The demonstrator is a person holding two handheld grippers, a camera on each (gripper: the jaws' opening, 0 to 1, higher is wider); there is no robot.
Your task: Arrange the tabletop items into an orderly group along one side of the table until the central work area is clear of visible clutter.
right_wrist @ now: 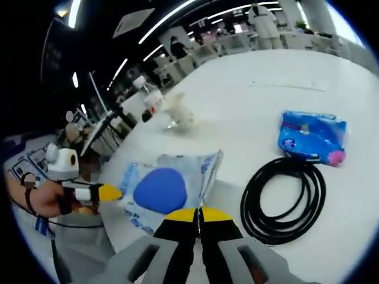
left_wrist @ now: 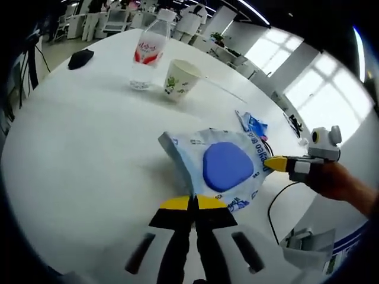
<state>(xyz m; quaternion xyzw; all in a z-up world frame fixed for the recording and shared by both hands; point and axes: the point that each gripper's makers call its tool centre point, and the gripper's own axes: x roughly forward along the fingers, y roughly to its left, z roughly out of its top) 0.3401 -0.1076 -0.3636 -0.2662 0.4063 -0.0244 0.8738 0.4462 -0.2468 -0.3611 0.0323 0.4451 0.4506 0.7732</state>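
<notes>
Grippers pinch opposite edges of the white pouch with a blue oval (left_wrist: 227,165): left gripper (left_wrist: 192,203) and right gripper (right_wrist: 198,214) both clamped on it. Beyond the pouch stand a paper cup (left_wrist: 179,78) and water bottle (left_wrist: 147,54); beside it lie a black coiled cable (right_wrist: 283,200) and a blue packet (right_wrist: 312,138).

Your left gripper (left_wrist: 193,202) clamps blue-and-white pouch (left_wrist: 220,167) edge; right gripper (left_wrist: 273,164) pinches opposite edge. Water bottle (left_wrist: 147,54), paper cup (left_wrist: 180,78) beyond.

The cup (right_wrist: 180,112) and bottle (right_wrist: 151,97) are just a blurry smear in the right gripper view, labels unreadable. Print on the blue packet (right_wrist: 312,137) is too small to read.
</notes>
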